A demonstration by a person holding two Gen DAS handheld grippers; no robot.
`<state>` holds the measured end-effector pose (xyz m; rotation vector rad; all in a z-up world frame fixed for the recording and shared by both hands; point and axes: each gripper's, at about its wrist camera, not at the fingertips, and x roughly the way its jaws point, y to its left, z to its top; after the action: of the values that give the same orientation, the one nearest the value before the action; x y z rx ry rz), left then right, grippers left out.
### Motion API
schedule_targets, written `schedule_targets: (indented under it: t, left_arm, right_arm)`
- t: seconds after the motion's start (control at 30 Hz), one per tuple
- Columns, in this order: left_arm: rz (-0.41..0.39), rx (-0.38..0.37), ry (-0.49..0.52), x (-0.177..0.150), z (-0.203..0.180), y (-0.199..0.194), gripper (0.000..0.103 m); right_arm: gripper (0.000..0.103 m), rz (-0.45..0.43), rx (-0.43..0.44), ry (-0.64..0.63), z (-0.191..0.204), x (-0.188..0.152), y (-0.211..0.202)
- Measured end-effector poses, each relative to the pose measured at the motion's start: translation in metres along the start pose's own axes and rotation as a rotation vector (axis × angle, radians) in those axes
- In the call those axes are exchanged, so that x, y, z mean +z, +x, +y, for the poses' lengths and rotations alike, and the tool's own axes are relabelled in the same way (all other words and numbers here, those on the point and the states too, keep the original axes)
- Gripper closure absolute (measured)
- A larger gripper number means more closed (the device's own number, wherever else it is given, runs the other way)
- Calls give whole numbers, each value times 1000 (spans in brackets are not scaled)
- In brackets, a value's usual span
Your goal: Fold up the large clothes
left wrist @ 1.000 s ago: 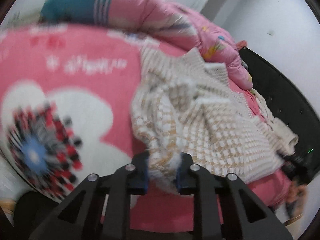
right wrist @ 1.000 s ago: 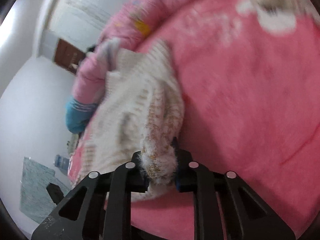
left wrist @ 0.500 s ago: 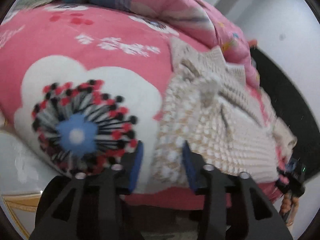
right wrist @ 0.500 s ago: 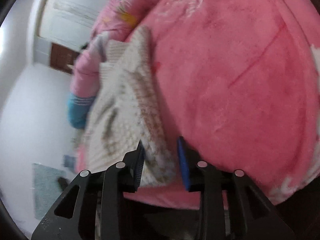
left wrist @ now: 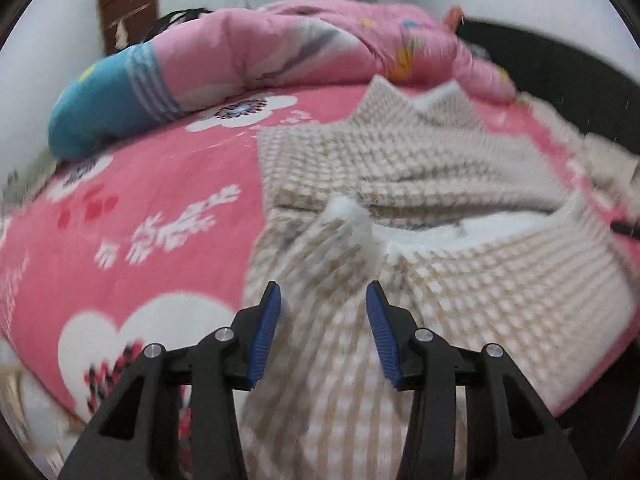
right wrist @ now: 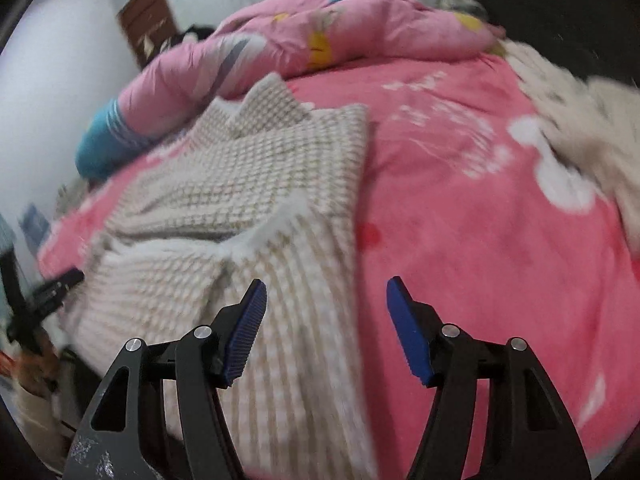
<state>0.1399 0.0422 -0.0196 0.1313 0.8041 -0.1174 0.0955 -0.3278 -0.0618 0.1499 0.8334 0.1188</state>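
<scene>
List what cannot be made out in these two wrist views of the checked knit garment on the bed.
- Checked knit garment: near hem, left wrist view, cut off behind the left gripper.
- Pale heap, right wrist view: blurred, kind unclear.
- Dark item at the left edge: blurred, cropped.

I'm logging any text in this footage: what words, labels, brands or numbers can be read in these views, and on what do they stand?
None can be read.
Pink fleece bedspread: white marks beside its flower prints may be lettering or plain pattern, too blurred to tell.
Beige-and-white checked knit garment: no label or tag shows.
Pink padded quilt: cartoon prints only, no words.
Black grippers with blue pads: left gripper and right gripper carry no markings.
</scene>
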Motion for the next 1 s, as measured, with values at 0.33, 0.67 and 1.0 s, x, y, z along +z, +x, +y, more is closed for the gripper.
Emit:
schedule_targets:
  t: [0.33, 0.67, 1.0]
  left_arm:
    - [-177, 63, -82, 17, 34, -35, 103]
    - [-103, 20, -153, 21, 61, -8, 102]
    - [24, -440, -93, 4, -14, -17, 57]
  right_arm:
    - [97, -125, 26, -21, 7, 11, -33]
    - [68, -16, -24, 114, -14, 15, 19]
    - [31, 82, 273, -74, 81, 9, -1]
